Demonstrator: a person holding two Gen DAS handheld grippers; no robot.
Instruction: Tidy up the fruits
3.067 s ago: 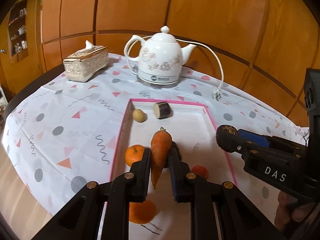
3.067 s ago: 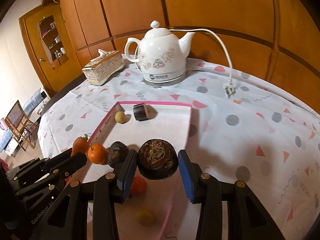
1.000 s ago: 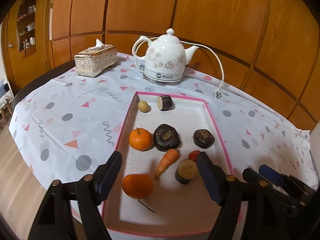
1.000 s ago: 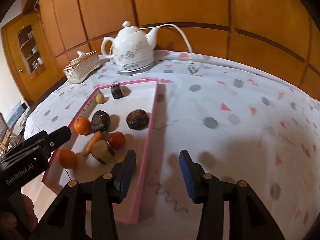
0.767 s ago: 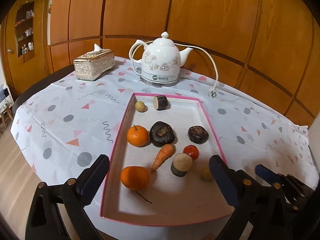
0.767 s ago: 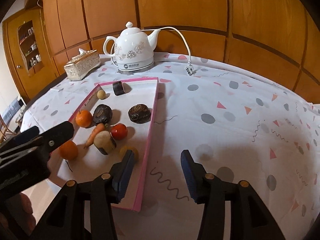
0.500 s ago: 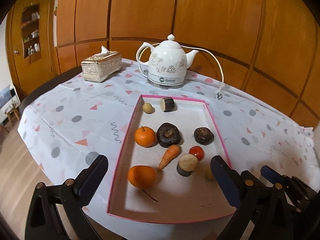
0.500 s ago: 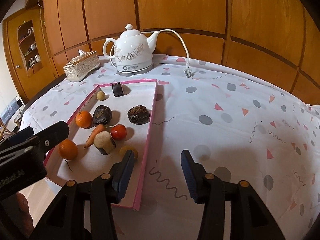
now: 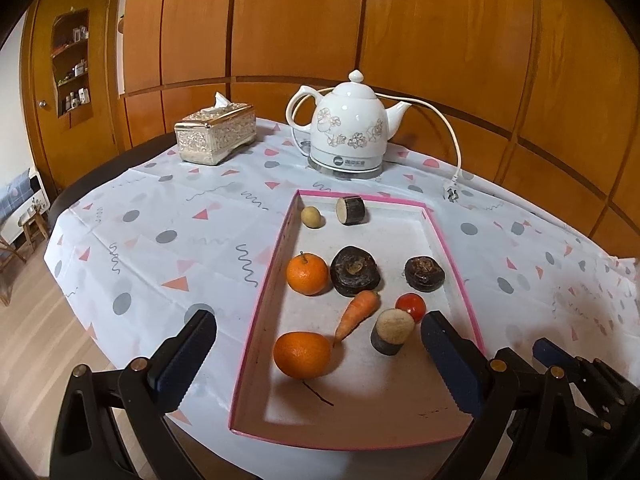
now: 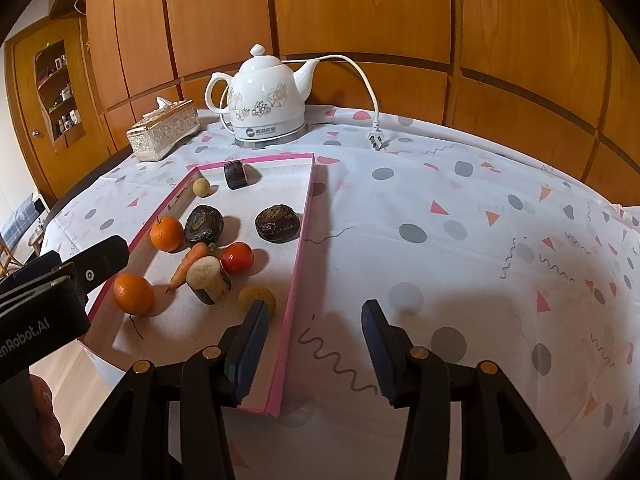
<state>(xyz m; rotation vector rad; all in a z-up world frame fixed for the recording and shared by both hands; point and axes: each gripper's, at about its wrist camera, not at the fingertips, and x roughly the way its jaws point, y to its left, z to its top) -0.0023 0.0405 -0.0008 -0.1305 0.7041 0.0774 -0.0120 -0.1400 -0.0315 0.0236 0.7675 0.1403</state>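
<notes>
A pink-rimmed tray (image 9: 450, 248) (image 10: 301, 236) on the table holds the produce: two oranges (image 9: 307, 273) (image 9: 302, 354), a carrot (image 9: 357, 313) (image 10: 188, 265), a red tomato (image 9: 410, 306) (image 10: 237, 257), two dark round fruits (image 9: 355, 270) (image 9: 424, 273), a cut dark-skinned piece (image 9: 391, 330), a small yellow fruit (image 10: 257, 298), a small pale fruit (image 9: 311, 216) and a dark cut piece (image 9: 351, 210). My left gripper (image 9: 318, 358) is wide open and empty, at the tray's near end. My right gripper (image 10: 314, 344) is open and empty, over the tray's near right corner.
A white floral kettle (image 9: 350, 134) (image 10: 266, 96) with cord and plug (image 9: 451, 192) stands behind the tray. A silver tissue box (image 9: 216, 138) sits at the back left. The patterned tablecloth (image 10: 460, 240) spreads right of the tray. The table's edge is close below both grippers.
Both grippers have let go of their items, the carrot and a dark fruit, which now lie in the tray. Both have drawn back and opened; in the last half second they barely moved.
</notes>
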